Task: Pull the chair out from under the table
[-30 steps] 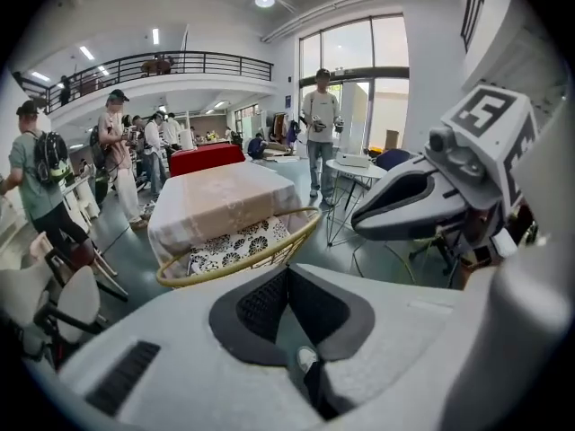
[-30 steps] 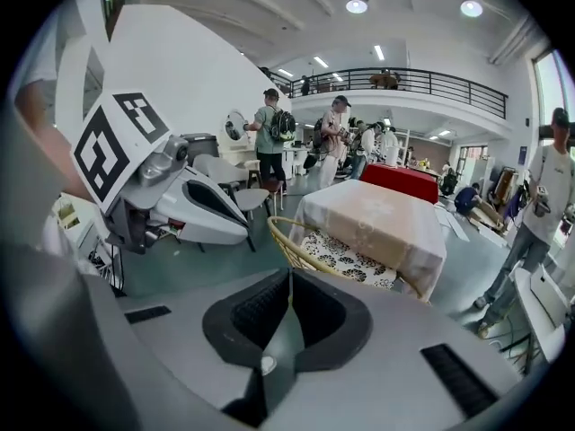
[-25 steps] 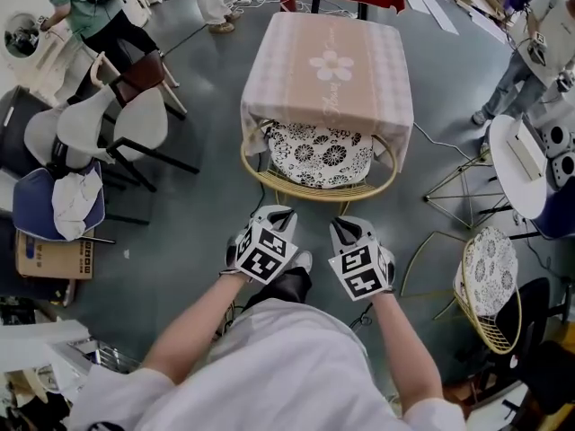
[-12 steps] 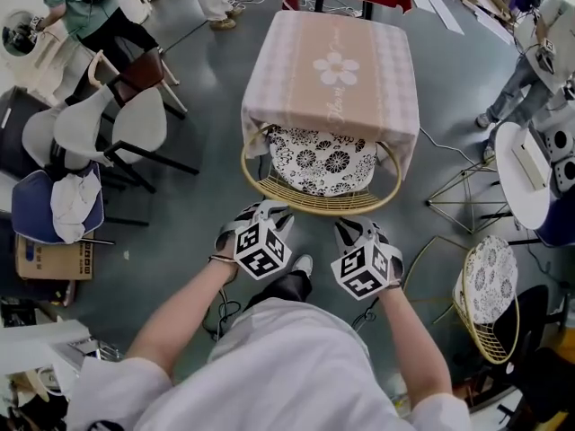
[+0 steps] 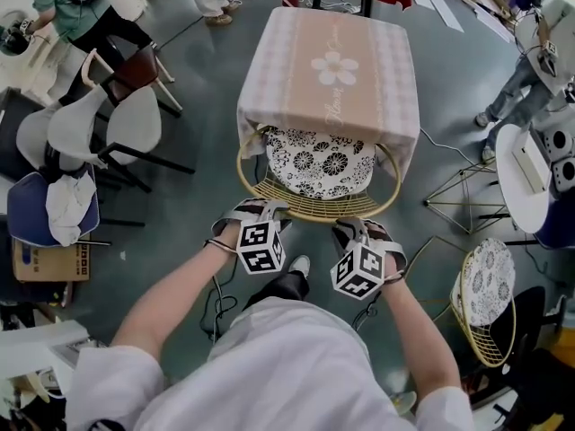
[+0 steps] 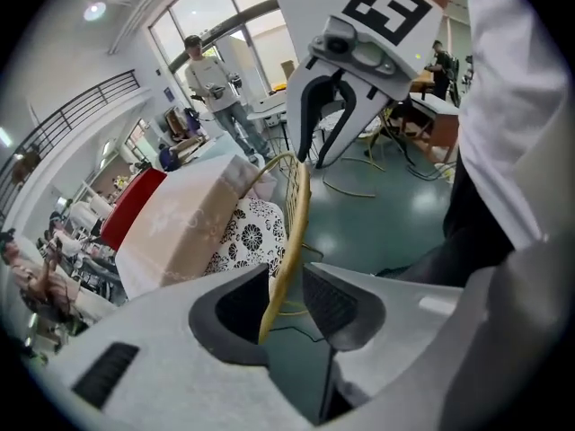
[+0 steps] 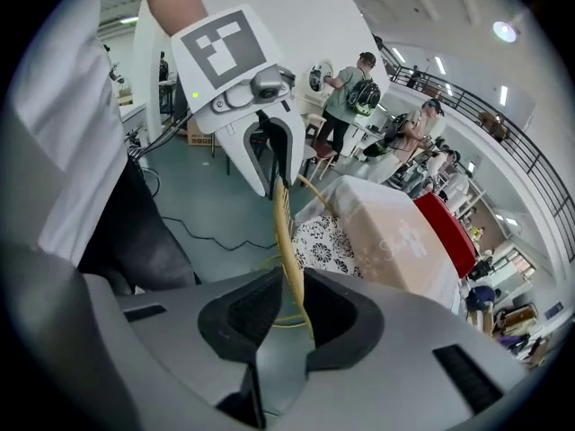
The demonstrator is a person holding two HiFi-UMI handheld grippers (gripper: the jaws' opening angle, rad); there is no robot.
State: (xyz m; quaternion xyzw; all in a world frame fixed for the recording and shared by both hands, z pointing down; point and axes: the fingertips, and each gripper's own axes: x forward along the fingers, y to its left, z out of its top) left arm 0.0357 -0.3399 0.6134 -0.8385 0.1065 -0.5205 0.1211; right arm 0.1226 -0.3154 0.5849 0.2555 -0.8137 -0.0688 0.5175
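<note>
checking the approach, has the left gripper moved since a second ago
Yes: the left gripper has closed in on the table, its fingers just opening around the chair rim.

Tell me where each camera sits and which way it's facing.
Head view: on the person's head, looking steeply down at the table and chair; both forearms, left tool and right tool show.
Left gripper view: on the left tool, looking along its jaws, which have just been opening astride the chair rim; right tool and shirt show.
Right gripper view: on the right tool, along its jaws, likewise just opening, rim between them; left tool shows.
Shared: both gripper views see rim, cushion and table.
</note>
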